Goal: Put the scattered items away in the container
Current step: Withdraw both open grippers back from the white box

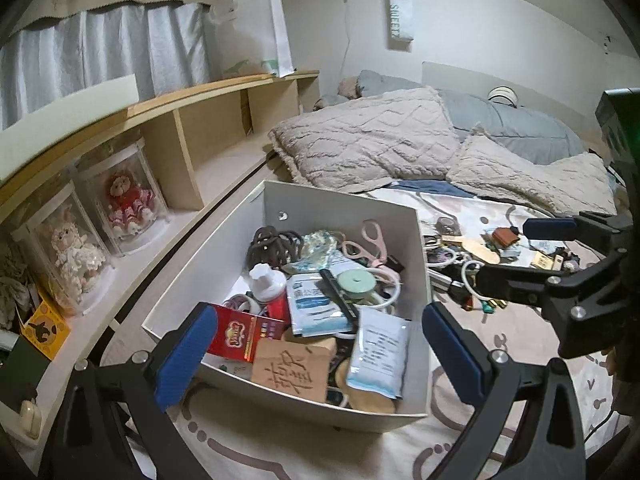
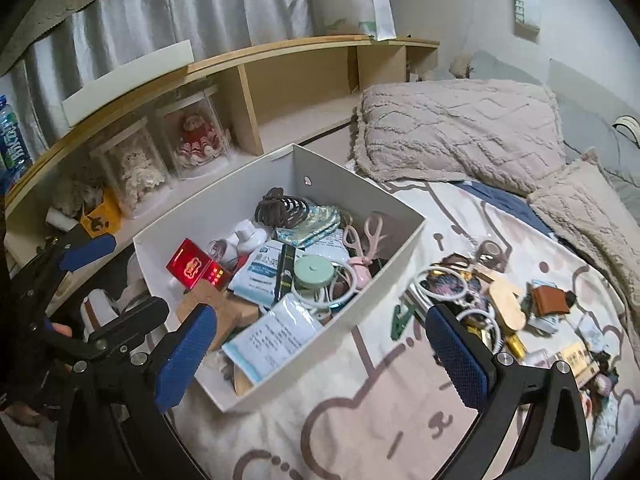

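A white box (image 1: 200, 272) (image 2: 384, 276) stands on the bed, filled with a red packet (image 1: 244, 332), pink scissors (image 1: 370, 240), a mint tape roll (image 1: 356, 280), sachets and a brown hair claw (image 2: 282, 208). Scattered small items (image 2: 500, 300) (image 1: 480, 252) lie on the sheet to the box's right: a white ring, a wooden piece, a brown leather piece. My left gripper (image 1: 320, 356) is open and empty over the box's near end. My right gripper (image 2: 320, 356) is open and empty above the box's right wall, left of the scattered pile; it also shows in the left wrist view (image 1: 504, 256).
A wooden shelf (image 1: 168, 100) runs along the left with two dolls in clear cases (image 1: 128, 204). Beige pillows (image 1: 368, 140) and a grey quilt (image 1: 520, 124) lie at the bed's head. A water bottle (image 2: 10, 140) stands at far left.
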